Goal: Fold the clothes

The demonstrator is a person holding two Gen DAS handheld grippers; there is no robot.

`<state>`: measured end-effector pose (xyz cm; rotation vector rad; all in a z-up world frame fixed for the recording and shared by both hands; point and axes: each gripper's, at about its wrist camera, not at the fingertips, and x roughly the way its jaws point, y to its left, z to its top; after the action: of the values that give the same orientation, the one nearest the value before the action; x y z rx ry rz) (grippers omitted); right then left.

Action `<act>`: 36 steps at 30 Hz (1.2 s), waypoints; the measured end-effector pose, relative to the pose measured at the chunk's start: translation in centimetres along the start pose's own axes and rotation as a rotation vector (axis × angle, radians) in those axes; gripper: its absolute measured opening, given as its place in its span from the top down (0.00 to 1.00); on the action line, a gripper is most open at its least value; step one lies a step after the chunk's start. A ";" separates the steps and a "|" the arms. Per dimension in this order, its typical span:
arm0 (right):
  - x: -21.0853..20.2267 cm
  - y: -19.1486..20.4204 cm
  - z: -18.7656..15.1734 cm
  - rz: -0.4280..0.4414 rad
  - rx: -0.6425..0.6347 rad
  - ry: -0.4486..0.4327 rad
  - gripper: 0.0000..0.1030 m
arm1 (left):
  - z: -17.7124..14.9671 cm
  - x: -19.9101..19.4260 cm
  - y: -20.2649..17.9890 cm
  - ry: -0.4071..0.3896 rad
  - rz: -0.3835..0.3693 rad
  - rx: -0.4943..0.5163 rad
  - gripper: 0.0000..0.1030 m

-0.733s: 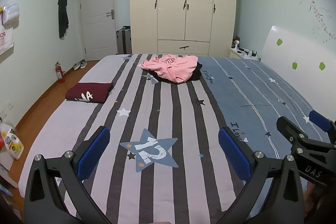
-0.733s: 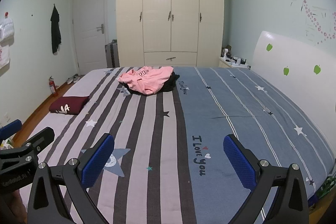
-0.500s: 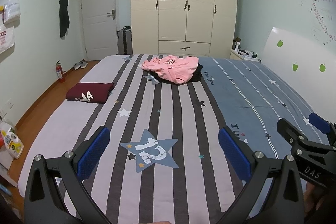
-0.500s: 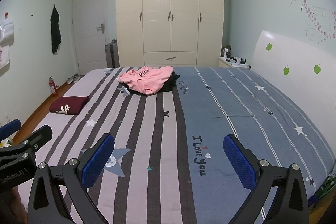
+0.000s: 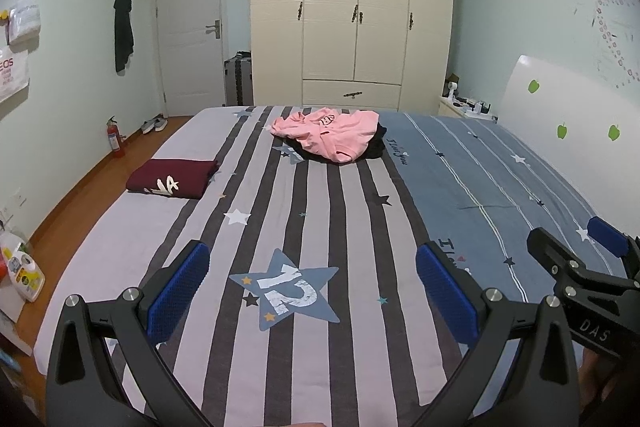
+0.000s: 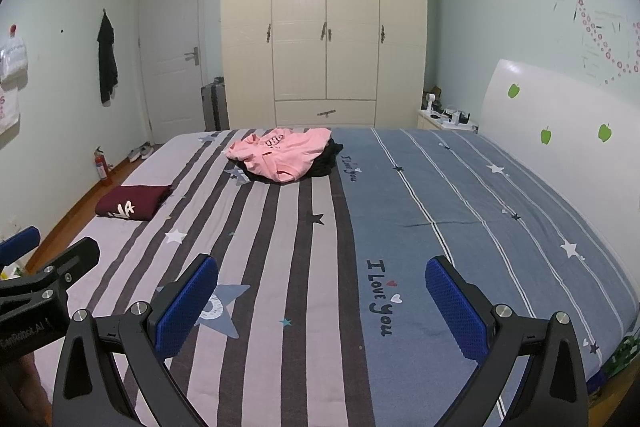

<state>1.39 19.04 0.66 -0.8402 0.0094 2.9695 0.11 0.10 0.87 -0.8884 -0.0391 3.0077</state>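
A crumpled pink garment lies on a dark garment at the far end of the bed. A folded maroon garment with white lettering rests near the bed's left edge. My left gripper hovers over the near part of the bed, open, with nothing between its blue pads. My right gripper is beside it, also open and empty. Both are far from the clothes. Each gripper shows at the edge of the other's view.
The striped and blue bed cover fills the middle. A cream wardrobe and a white door stand behind the bed. A white headboard runs along the right. A fire extinguisher, shoes and bottles are on the wooden floor at left.
Both views have shifted only slightly. The clothes have not moved and both grippers stay open.
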 end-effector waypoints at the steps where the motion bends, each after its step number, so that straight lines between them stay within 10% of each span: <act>1: 0.0 0.0 0.0 0.000 0.000 0.001 0.00 | 0.0 0.0 0.0 -0.001 0.000 0.000 0.01; 36: -0.3 -0.2 0.0 -0.005 0.004 0.000 0.00 | -0.1 -0.6 0.6 -0.001 -0.001 -0.012 0.01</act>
<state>1.68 19.18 0.84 -0.8389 0.0128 2.9635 0.64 -0.46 1.06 -0.8881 -0.0574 3.0098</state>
